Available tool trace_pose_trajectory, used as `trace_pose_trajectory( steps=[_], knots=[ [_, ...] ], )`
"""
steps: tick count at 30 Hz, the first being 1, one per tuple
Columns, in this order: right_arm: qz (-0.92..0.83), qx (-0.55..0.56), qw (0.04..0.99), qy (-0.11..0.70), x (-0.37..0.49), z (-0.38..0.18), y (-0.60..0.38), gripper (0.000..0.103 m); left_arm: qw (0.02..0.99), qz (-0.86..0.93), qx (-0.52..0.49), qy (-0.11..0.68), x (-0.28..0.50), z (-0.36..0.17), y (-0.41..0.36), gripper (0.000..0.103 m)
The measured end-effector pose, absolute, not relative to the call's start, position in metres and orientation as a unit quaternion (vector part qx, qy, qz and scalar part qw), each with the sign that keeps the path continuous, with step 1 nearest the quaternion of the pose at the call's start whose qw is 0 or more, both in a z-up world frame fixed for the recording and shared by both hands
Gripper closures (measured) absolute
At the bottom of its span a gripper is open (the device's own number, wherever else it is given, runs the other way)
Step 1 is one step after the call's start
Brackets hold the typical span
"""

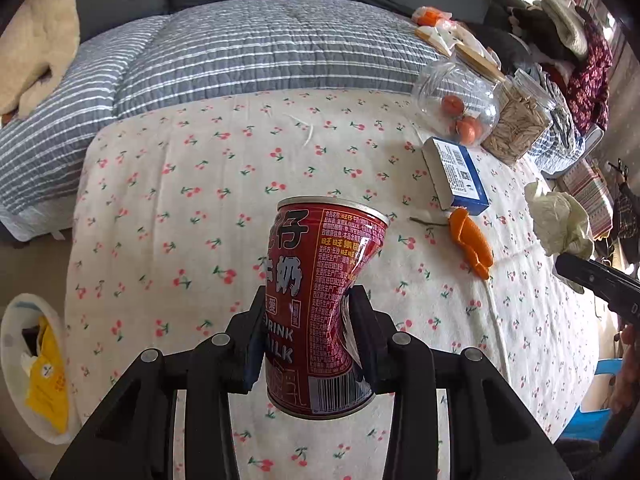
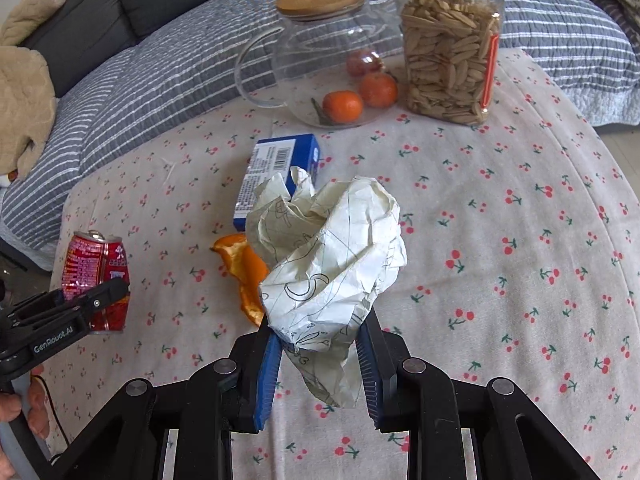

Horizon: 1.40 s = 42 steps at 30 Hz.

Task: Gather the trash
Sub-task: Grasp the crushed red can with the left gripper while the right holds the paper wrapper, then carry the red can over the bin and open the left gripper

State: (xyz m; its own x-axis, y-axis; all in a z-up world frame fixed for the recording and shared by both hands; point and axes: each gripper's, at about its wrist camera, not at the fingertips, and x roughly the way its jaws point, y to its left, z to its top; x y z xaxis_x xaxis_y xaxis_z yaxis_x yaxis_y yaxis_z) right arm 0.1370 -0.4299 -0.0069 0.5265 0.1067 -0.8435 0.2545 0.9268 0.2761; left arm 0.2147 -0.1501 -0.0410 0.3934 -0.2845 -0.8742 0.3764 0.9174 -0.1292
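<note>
Left gripper [image 1: 306,340] clamped on dented red can [image 1: 324,308], centre of frame, lifted off cherry-print tablecloth [image 1: 180,208]. Right gripper [image 2: 320,364] clamped on crumpled paper ball [image 2: 328,256], centre of frame, gripped by lower tail only.

Likely faults: can slipping at creased waist if tilted; possible dripping of leftover liquid. Paper pulling free during fast swing. Orange peel [image 1: 472,240] remaining at right of frame.

Containers: white bin [image 1: 24,364], lower left edge, holding yellow wrapper [image 1: 48,384]. Glass jug [image 2: 332,68], cork lid, three oranges inside. Clear jar [image 2: 450,52], full of seeds.
</note>
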Motion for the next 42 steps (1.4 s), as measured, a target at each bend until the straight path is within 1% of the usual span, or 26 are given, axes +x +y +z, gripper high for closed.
trace_pose_trajectory(
  steps=[6, 11, 21, 30, 39, 41, 42],
  knots=[
    [-0.024, 0.165, 0.856, 0.489, 0.141, -0.007, -0.390, 0.072, 0.844, -0.184, 0.016, 0.503, 0.198, -0.039, -0.096, 0.062],
    [-0.012, 0.134, 0.858, 0.495, 0.143, -0.016, -0.347, 0.072, 0.843, -0.157, -0.036, 0.514, 0.196, -0.043, -0.044, 0.062],
    [0.040, 0.101, 0.858, 0.502, 0.157, -0.027, -0.261, 0.072, 0.860, -0.074, -0.058, 0.501, 0.197, -0.033, 0.055, 0.062],
    [0.080, 0.085, 0.852, 0.510, 0.174, -0.034, -0.199, 0.072, 0.853, 0.001, -0.081, 0.516, 0.205, -0.055, 0.136, 0.062],
    [0.113, 0.072, 0.846, 0.516, 0.182, -0.040, -0.147, 0.072, 0.843, 0.042, -0.092, 0.528, 0.214, -0.082, 0.187, 0.061],
    [0.120, 0.068, 0.845, 0.517, 0.183, -0.041, -0.136, 0.072, 0.844, 0.047, -0.095, 0.526, 0.215, -0.084, 0.194, 0.059],
    [0.123, 0.066, 0.845, 0.517, 0.184, -0.042, -0.130, 0.072, 0.842, 0.050, -0.098, 0.529, 0.216, -0.085, 0.198, 0.056]
  ],
)
